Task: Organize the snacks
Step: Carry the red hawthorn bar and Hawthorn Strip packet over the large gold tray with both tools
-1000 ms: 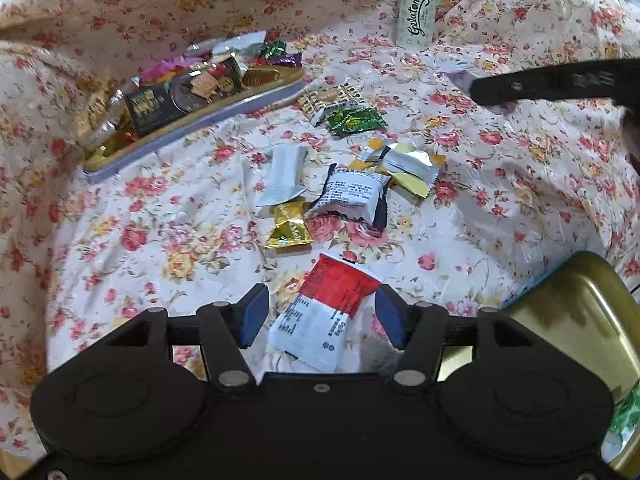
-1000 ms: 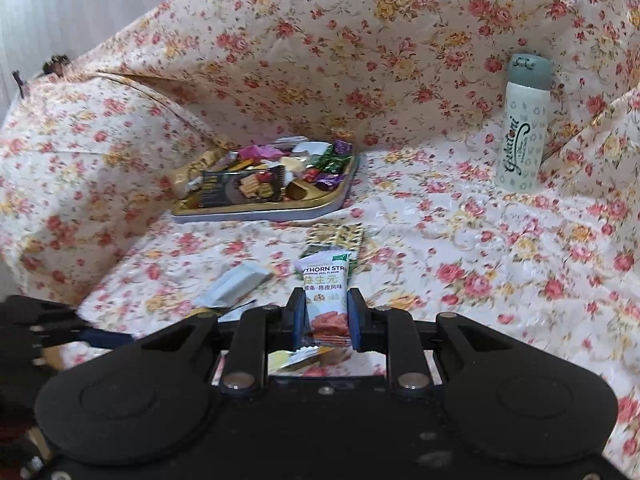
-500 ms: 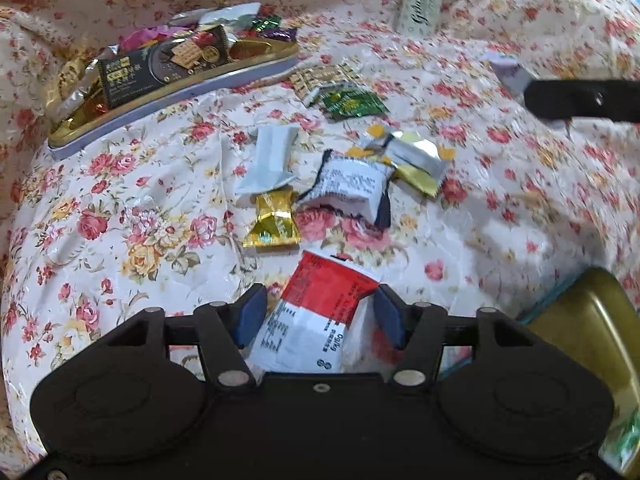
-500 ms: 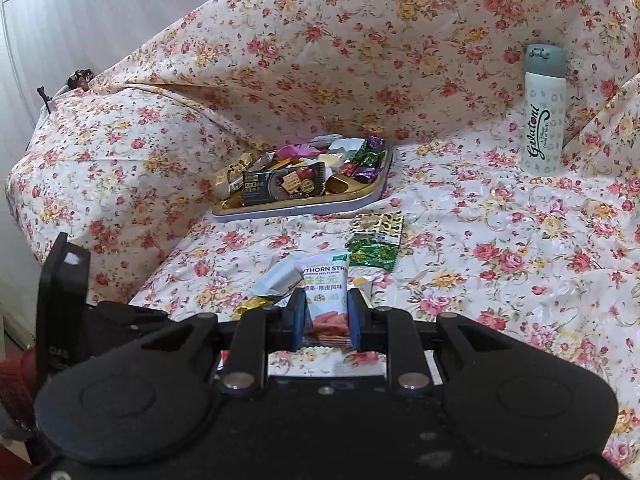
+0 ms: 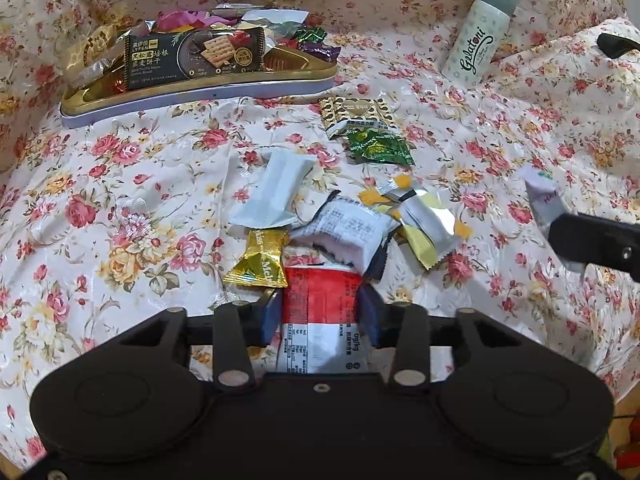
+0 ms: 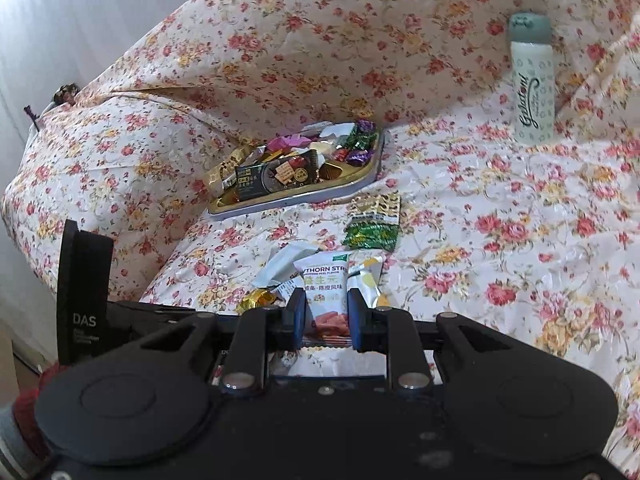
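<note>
My left gripper [image 5: 322,314] is shut on a red and white snack packet [image 5: 322,320] low over the floral cloth. Just ahead lie a gold candy [image 5: 260,262], a white packet [image 5: 276,188], a black and white packet [image 5: 348,232], a silver and yellow packet [image 5: 424,220] and green and gold packets [image 5: 366,128]. My right gripper [image 6: 324,316] is shut on a hawthorn strip packet [image 6: 325,292] and holds it upright above that pile. A gold tray [image 5: 200,88] full of snacks sits at the back left; it also shows in the right wrist view [image 6: 296,196].
A white Gelatoni bottle [image 5: 478,40] with a grey cap stands at the back right, also in the right wrist view [image 6: 534,80]. The floral cloth rises in folds behind and to the left. The right gripper's body [image 5: 596,240] reaches in from the right edge.
My left gripper has closed its jaws on the red and white packet. My right gripper has moved right and lifted a little, still holding the hawthorn packet.
</note>
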### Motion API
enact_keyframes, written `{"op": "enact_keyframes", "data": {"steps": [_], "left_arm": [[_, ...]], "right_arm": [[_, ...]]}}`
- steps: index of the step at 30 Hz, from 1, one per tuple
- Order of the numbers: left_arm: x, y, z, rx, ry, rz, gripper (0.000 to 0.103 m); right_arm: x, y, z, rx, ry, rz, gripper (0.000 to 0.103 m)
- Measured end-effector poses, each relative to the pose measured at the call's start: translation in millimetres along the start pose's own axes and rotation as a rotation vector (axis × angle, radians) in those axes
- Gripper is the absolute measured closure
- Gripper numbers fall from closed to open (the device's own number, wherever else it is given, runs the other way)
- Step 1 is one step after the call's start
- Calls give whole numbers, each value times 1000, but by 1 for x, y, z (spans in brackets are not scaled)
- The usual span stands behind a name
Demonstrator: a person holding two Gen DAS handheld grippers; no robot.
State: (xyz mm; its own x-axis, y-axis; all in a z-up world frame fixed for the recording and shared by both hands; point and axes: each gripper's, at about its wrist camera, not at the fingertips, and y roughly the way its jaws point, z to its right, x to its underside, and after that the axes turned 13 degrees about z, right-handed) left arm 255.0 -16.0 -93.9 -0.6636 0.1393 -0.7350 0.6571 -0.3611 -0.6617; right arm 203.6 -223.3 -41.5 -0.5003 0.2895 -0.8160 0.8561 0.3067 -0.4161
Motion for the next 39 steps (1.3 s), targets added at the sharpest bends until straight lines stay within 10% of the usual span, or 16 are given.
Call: {"op": "enact_keyframes", "data": {"steps": [6,10,39], "left_arm": [[1,3,13,-17,-5,-1,36],[-1,2,15,-95,-17,15,58],[41,-130,38,-89,-197,30,59]], "right_arm": [[6,-2,5,17,38,-10,80],[8,-5,6,19,57,-6,80],[46,-109,-42,-10,30,14,79]]}}
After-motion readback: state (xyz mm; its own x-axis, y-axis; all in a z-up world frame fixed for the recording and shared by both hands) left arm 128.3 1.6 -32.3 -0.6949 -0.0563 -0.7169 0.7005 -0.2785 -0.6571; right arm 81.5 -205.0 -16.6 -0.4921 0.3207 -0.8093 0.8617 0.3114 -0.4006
